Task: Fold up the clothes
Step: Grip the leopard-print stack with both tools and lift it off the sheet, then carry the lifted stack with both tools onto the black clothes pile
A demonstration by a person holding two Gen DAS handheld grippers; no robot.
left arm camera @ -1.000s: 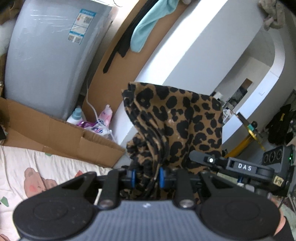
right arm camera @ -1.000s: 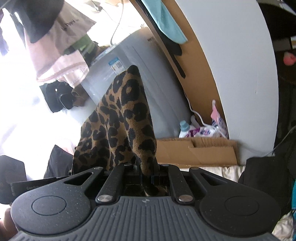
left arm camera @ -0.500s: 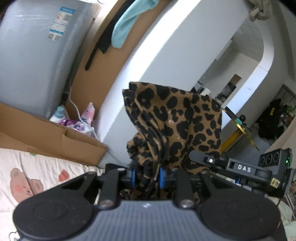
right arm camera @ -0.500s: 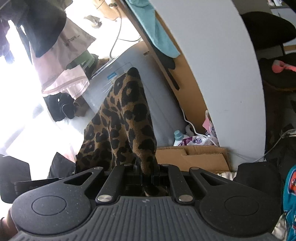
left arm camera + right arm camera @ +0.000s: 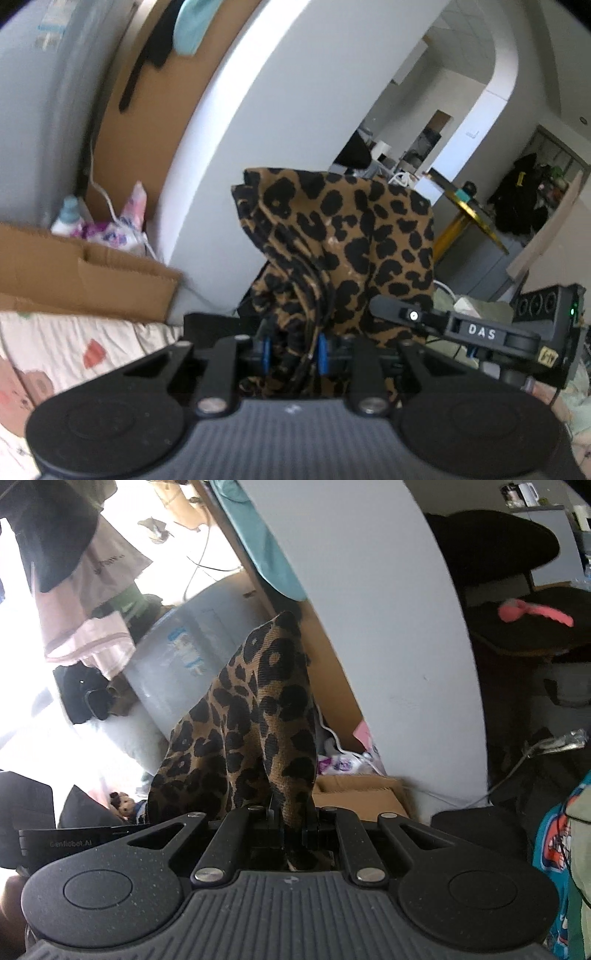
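A leopard-print garment (image 5: 343,236) is held up in the air between both grippers. My left gripper (image 5: 293,350) is shut on a bunched, several-layered edge of it, and the cloth stands up in front of the camera. In the right wrist view the same leopard-print garment (image 5: 258,723) rises in a peak, with my right gripper (image 5: 293,830) shut on a thin edge of it. The other gripper (image 5: 476,332), black with a white label, shows at the right of the left wrist view. The fingertips are hidden by cloth.
A bed sheet with a cartoon print (image 5: 74,343) lies low at the left. Behind it stand a cardboard box (image 5: 85,273), bottles (image 5: 68,218), a grey appliance (image 5: 184,664) and a white curved wall (image 5: 240,129). Clothes (image 5: 85,602) hang at the upper left; a dark chair (image 5: 517,590) stands right.
Both grippers have sunk and swung, still shut on the garment. The grey appliance and box slid left in the left view; the wall now fills more of both views.
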